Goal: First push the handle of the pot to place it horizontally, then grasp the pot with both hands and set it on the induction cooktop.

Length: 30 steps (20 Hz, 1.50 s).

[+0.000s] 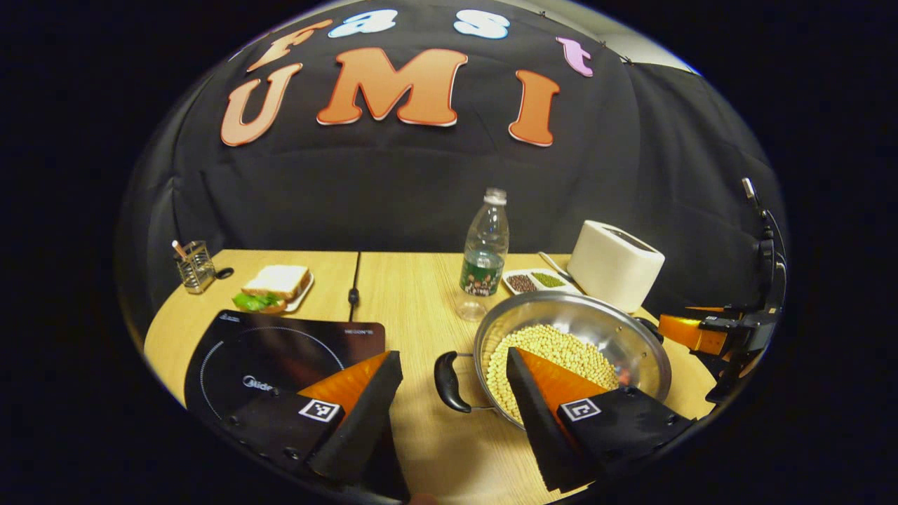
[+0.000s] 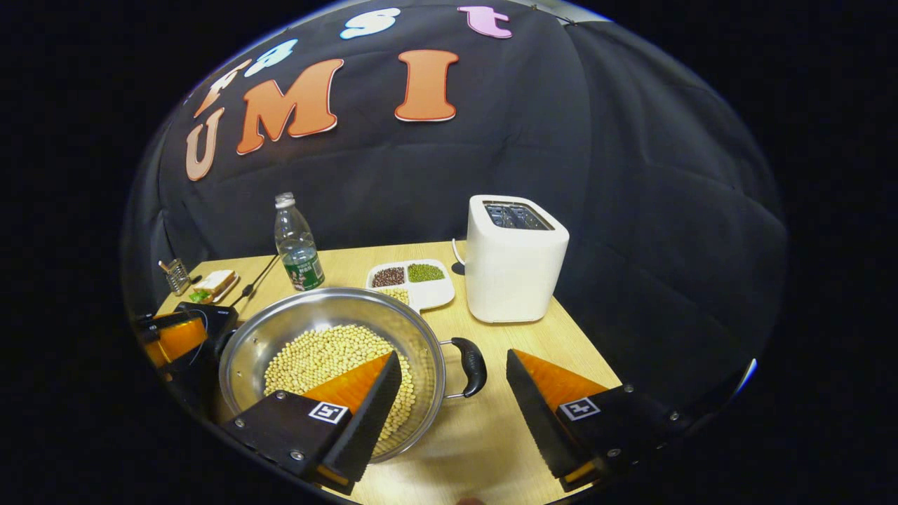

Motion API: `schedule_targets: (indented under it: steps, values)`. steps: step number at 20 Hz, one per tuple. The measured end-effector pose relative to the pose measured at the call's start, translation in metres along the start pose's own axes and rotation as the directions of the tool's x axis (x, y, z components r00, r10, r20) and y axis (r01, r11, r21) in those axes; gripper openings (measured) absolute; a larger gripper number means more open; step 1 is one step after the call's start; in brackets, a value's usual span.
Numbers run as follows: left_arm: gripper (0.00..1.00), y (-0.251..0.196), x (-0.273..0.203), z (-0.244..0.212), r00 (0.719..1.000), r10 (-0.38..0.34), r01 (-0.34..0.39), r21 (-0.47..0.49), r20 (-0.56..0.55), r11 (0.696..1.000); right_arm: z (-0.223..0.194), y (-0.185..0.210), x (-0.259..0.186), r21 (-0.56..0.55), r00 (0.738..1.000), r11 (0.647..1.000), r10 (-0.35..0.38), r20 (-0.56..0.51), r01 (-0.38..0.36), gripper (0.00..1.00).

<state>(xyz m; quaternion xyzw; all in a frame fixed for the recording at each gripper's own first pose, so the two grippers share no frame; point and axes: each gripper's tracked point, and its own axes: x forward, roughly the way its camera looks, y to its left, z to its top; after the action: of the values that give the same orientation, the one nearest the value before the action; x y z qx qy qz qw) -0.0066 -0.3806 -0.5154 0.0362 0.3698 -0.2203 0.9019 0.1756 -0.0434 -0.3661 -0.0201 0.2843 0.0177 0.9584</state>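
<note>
- Our left gripper (image 1: 454, 393) is spread apart, straddling the pot's near handle (image 1: 446, 381).
- Our right gripper (image 2: 454, 393) gapes around the other handle (image 2: 473, 365).
- The pot (image 1: 603, 330) rests on the counter (image 1: 414, 294), at 3 o'clock from the induction cooktop (image 1: 280, 347).

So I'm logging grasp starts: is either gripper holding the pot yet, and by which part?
Nothing is held. The left gripper and right gripper are both open, each straddling one of the pot's side handles without pressing on it.
</note>
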Motion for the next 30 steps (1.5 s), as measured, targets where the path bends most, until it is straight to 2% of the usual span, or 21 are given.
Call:
schedule_targets:
  steps: [3, 8, 12, 14, 15, 17, 18, 21, 22, 24, 25, 28, 29, 30]
  values:
    - [0.99, -0.009, 0.022, -0.022, 0.996, -0.037, 0.033, -0.047, -0.078, 0.998, -0.009, 0.0, 0.02, -0.001, 0.999, 1.0, -0.008, -0.039, 0.008, 0.94]
    - [0.99, -0.007, 0.054, -0.027, 0.991, -0.024, 0.019, -0.039, -0.132, 0.999, -0.025, -0.005, 0.051, 0.02, 0.994, 1.0, -0.019, -0.106, 0.021, 0.94]
    - [0.97, -0.012, 0.067, -0.028, 0.989, -0.03, 0.028, -0.017, -0.146, 0.999, -0.038, 0.0, 0.063, 0.05, 0.988, 0.999, 0.012, -0.153, -0.004, 0.94]
    - [0.94, -0.009, 0.073, -0.034, 0.986, -0.016, 0.016, -0.006, -0.167, 1.0, -0.041, 0.001, 0.069, 0.073, 0.986, 0.997, 0.015, -0.166, -0.003, 0.85]
    - [0.94, -0.007, 0.075, -0.036, 0.985, -0.002, 0.001, -0.004, -0.174, 1.0, -0.041, 0.002, 0.069, 0.087, 0.984, 0.996, 0.024, -0.175, -0.009, 0.76]
    - [0.82, -0.002, 0.077, -0.037, 0.984, 0.003, -0.007, -0.021, -0.178, 1.0, -0.044, 0.003, 0.072, 0.091, 0.983, 0.996, 0.029, -0.181, -0.012, 0.69]
    - [0.71, -0.003, 0.079, -0.037, 0.984, 0.003, -0.007, -0.025, -0.177, 1.0, -0.044, 0.003, 0.069, 0.09, 0.983, 0.996, 0.028, -0.184, -0.011, 0.68]
    - [0.67, -0.002, 0.073, -0.044, 0.973, 0.027, -0.031, -0.014, -0.231, 0.999, -0.044, 0.002, 0.062, 0.099, 0.98, 0.995, 0.026, -0.196, -0.007, 0.61]
    - [0.69, -0.004, 0.069, -0.045, 0.969, 0.026, -0.034, -0.027, -0.244, 0.999, -0.046, 0.004, 0.059, 0.105, 0.979, 0.994, 0.026, -0.204, -0.004, 0.59]
    - [0.65, -0.006, 0.058, -0.048, 0.964, 0.02, -0.032, -0.041, -0.264, 0.999, -0.05, 0.003, 0.047, 0.118, 0.977, 0.993, 0.026, -0.213, -0.001, 0.59]
    - [0.67, -0.005, 0.052, -0.047, 0.965, 0.018, -0.03, -0.04, -0.262, 0.999, -0.051, 0.002, 0.039, 0.121, 0.977, 0.993, 0.027, -0.213, -0.001, 0.58]
    - [0.63, -0.003, 0.034, -0.033, 0.972, 0.02, -0.028, -0.033, -0.232, 0.999, -0.041, 0.003, 0.019, 0.143, 0.98, 0.99, 0.031, -0.197, -0.003, 0.58]
    - [0.67, -0.001, 0.027, -0.026, 0.976, 0.02, -0.027, -0.029, -0.217, 0.999, -0.036, 0.005, 0.012, 0.149, 0.982, 0.989, 0.032, -0.188, -0.004, 0.54]
    - [0.68, 0.001, 0.02, -0.019, 0.978, 0.02, -0.026, -0.03, -0.205, 0.999, -0.031, 0.008, 0.005, 0.152, 0.984, 0.988, 0.033, -0.174, -0.007, 0.59]
